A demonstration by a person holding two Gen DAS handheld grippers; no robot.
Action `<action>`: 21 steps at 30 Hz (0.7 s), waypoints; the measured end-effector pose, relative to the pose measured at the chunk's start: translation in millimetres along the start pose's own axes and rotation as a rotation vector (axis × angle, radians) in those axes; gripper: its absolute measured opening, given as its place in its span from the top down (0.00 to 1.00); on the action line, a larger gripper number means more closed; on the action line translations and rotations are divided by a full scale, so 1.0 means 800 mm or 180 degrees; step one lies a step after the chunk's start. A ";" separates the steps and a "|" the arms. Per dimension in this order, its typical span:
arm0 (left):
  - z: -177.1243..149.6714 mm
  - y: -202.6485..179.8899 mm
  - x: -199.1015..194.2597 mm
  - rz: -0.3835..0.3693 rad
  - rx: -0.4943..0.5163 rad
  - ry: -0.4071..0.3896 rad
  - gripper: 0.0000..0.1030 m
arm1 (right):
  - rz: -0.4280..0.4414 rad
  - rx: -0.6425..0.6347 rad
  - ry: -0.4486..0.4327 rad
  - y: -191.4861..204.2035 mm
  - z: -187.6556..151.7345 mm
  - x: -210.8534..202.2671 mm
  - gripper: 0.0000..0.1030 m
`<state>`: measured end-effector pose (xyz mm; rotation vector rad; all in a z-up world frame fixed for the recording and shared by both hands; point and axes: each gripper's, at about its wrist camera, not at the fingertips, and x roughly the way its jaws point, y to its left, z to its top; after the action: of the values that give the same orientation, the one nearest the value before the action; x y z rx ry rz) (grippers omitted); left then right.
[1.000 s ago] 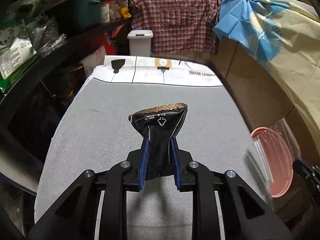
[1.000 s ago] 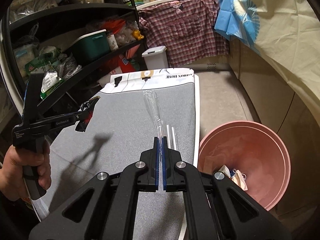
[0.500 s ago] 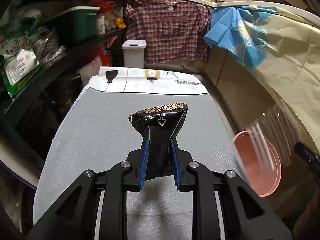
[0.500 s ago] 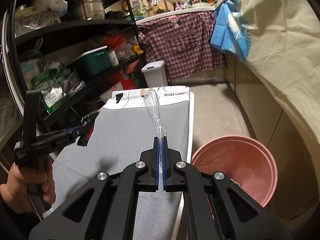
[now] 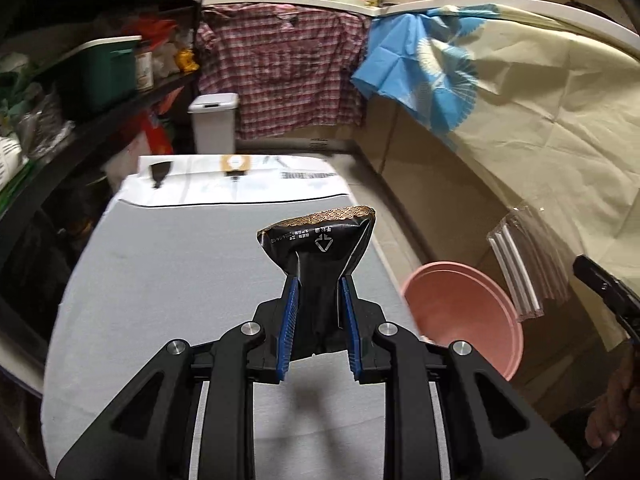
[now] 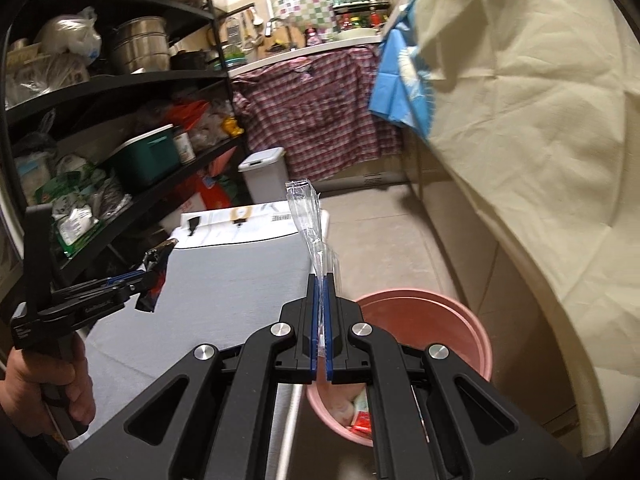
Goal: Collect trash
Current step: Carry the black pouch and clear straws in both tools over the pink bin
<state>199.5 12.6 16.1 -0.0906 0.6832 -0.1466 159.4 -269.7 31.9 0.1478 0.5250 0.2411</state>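
Trash is held in both hand-held grippers above a grey-topped ironing board (image 5: pixel 168 280), with a pink bucket (image 5: pixel 460 312) seen to the right of the board. Compared with a second ago, the right gripper (image 6: pixel 320 280) has been carried rightward off the board, so that the bucket, previously off to its right, now lies just ahead of and below its fingers, and the bucket's rim is partly hidden behind them. The left gripper (image 5: pixel 319 284) has also been shifted toward the board's right edge, and the bucket, earlier a sliver at the frame's border, is now seen more fully just to its right. The left gripper is clamped on a black snack wrapper (image 5: pixel 318 240), which is pinched at its crumpled waist between the blue pads and fans out forward to a flat sealed end with a gold wave-patterned band and white print with an arrow. The right gripper is closed tight on a clear plastic bag (image 6: pixel 308 216), which is squeezed thin between the pads and rises ahead of the fingers as a narrow transparent strip; in the left wrist view the same bag (image 5: pixel 520 264) is shown broadside, glossy and striped with white bands, hanging over the bucket's far side. Paper scraps (image 6: pixel 360 416) are visible inside the bucket.
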 end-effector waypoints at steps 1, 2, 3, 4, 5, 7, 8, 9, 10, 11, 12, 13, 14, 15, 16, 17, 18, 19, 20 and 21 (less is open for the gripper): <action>0.000 -0.004 0.002 -0.0034 0.0010 0.0002 0.79 | -0.0051 -0.0007 -0.0012 -0.005 -0.001 0.000 0.97; 0.001 -0.010 0.004 -0.0078 0.0021 0.0001 0.79 | -0.0087 -0.0012 -0.0020 -0.008 -0.001 0.000 0.98; 0.002 -0.016 0.007 -0.0122 0.0031 0.0002 0.79 | -0.0123 -0.0013 -0.0025 -0.012 -0.001 -0.001 0.97; 0.003 -0.021 0.010 -0.0159 0.0038 0.0006 0.79 | -0.0160 -0.0002 -0.0028 -0.017 -0.003 0.000 0.98; 0.004 -0.026 0.013 -0.0203 0.0045 0.0010 0.79 | -0.0179 0.0020 -0.0027 -0.021 -0.004 0.000 0.98; 0.005 -0.039 0.019 -0.0310 0.0076 0.0023 0.79 | -0.0232 0.0061 -0.0020 -0.031 -0.006 0.002 0.97; 0.005 -0.046 0.022 -0.0358 0.0098 0.0029 0.79 | -0.0257 0.0074 -0.0014 -0.034 -0.007 0.004 0.98; 0.004 -0.054 0.025 -0.0412 0.0128 0.0034 0.79 | -0.0284 0.0095 0.0000 -0.038 -0.008 0.005 0.97; 0.003 -0.060 0.027 -0.0448 0.0150 0.0040 0.79 | -0.0312 0.0133 0.0022 -0.044 -0.010 0.008 0.97; 0.003 -0.066 0.030 -0.0492 0.0176 0.0049 0.79 | -0.0326 0.0153 0.0035 -0.047 -0.011 0.010 0.98; 0.001 -0.075 0.034 -0.0559 0.0208 0.0070 0.79 | -0.0350 0.0164 0.0051 -0.050 -0.013 0.012 0.97; 0.000 -0.081 0.037 -0.0600 0.0231 0.0087 0.79 | -0.0376 0.0173 0.0064 -0.053 -0.014 0.014 0.97; -0.001 -0.087 0.041 -0.0641 0.0259 0.0107 0.79 | -0.0390 0.0187 0.0072 -0.055 -0.015 0.016 0.97; -0.003 -0.093 0.046 -0.0672 0.0287 0.0129 0.79 | -0.0403 0.0207 0.0081 -0.058 -0.015 0.017 0.97; -0.005 -0.098 0.050 -0.0698 0.0307 0.0150 0.79 | -0.0422 0.0220 0.0094 -0.060 -0.017 0.019 0.97; -0.006 -0.101 0.052 -0.0715 0.0318 0.0163 0.79 | -0.0440 0.0227 0.0104 -0.062 -0.018 0.020 0.97; -0.007 -0.107 0.057 -0.0742 0.0337 0.0192 0.79 | -0.0456 0.0230 0.0113 -0.063 -0.018 0.022 0.97; -0.007 -0.112 0.061 -0.0757 0.0346 0.0211 0.79 | -0.0479 0.0228 0.0127 -0.064 -0.019 0.024 0.97; -0.008 -0.115 0.064 -0.0768 0.0353 0.0226 0.78 | -0.0488 0.0227 0.0132 -0.065 -0.020 0.025 0.97; -0.007 -0.119 0.068 -0.0784 0.0355 0.0240 0.78 | -0.0497 0.0227 0.0138 -0.066 -0.021 0.026 0.97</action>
<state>227.5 -90.5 -9.4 -0.0620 0.7364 -0.4258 178.2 -314.1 -2.6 0.1702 0.5856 0.0734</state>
